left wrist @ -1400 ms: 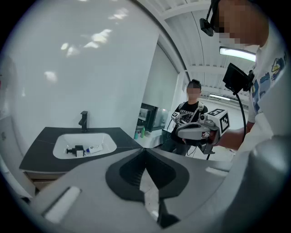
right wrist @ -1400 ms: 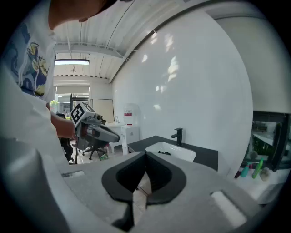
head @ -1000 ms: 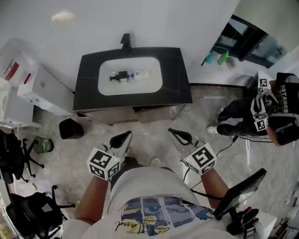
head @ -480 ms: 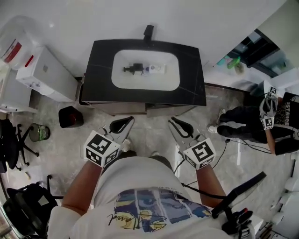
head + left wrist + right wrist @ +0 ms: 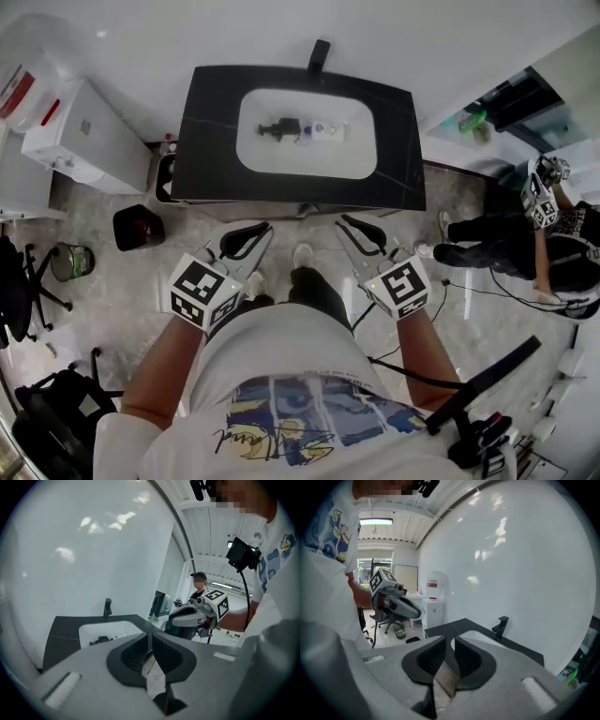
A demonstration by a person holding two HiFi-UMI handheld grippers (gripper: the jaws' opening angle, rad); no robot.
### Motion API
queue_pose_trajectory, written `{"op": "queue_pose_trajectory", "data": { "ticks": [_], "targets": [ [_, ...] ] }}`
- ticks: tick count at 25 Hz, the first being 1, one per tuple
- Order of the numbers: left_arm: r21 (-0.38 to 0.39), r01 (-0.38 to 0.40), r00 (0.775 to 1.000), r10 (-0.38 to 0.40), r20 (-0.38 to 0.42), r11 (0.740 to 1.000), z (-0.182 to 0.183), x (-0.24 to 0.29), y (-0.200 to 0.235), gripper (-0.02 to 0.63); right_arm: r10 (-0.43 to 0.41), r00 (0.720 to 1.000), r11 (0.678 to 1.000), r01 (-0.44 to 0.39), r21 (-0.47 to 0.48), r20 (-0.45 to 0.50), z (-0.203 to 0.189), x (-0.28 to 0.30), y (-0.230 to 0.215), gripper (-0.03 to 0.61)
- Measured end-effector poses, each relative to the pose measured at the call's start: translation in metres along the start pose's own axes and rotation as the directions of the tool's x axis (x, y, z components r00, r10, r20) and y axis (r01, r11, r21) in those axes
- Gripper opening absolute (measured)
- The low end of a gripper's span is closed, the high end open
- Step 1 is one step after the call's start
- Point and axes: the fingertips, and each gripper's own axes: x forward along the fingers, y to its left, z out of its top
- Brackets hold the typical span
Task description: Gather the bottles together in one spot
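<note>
- Bottles rest with the largest thing here, a black stone vanity worktop, down in its white sunken basin, which lies mid-worktop in front of the black tap at the back edge
- Left gripper, grey with black jaws, hangs short of the worktop's front edge, jaws pressed together on nothing
- Right gripper, its twin, hangs alongside; its jaws have just been opening and stand a narrow slit apart, nothing between them
- Black pump bottle lies on its side in the basin's back half, with a pale bottle just beside it; whether they touch I cannot tell
- Judged step: the approach, with no bottle reached yet; the next move calls for spreading the jaws wider, then reaching over the front edge and down into the basin
</note>
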Motion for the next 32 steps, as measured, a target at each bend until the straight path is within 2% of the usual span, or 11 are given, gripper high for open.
{"op": "queue_pose_trajectory", "data": {
  "ticks": [3,6,11,15,22,27,32],
  "targets": [
    [-0.029,-0.007,1.000,0.008,0.015,1.000,0.002,0.008,0.007,0.033,0.038,0.998,0.998,-0.040,-0.043,-0.052,-0.007,0.018,-0.011,0.058],
    [-0.039,-0.050,0.999,0.050,0.021,0.998,0.014,0.014,0.033,0.033,0.078,0.994,0.991,-0.085,-0.105,-0.071,-0.003,0.055,-0.029,0.067],
    [-0.082,-0.139,0.990,0.141,0.018,0.987,0.027,0.029,0.066,0.034,0.162,0.976,0.958,-0.190,-0.213,-0.143,-0.015,0.121,-0.055,0.077],
    [-0.110,-0.200,0.979,0.203,0.013,0.974,0.043,0.046,0.088,0.034,0.204,0.958,0.919,-0.258,-0.298,-0.201,-0.031,0.177,-0.078,0.078],
    [-0.149,-0.301,0.953,0.302,-0.018,0.942,0.058,0.073,0.108,0.034,0.261,0.911,0.828,-0.381,-0.411,-0.318,-0.077,0.268,-0.103,0.099],
    [-0.184,-0.377,0.926,0.376,-0.043,0.908,0.063,0.077,0.117,0.034,0.269,0.875,0.786,-0.441,-0.433,-0.404,-0.112,0.329,-0.110,0.118],
    [-0.197,-0.417,0.908,0.416,-0.049,0.887,0.060,0.082,0.126,0.034,0.228,0.859,0.746,-0.457,-0.484,-0.459,-0.145,0.376,-0.116,0.123]
  ]
}}
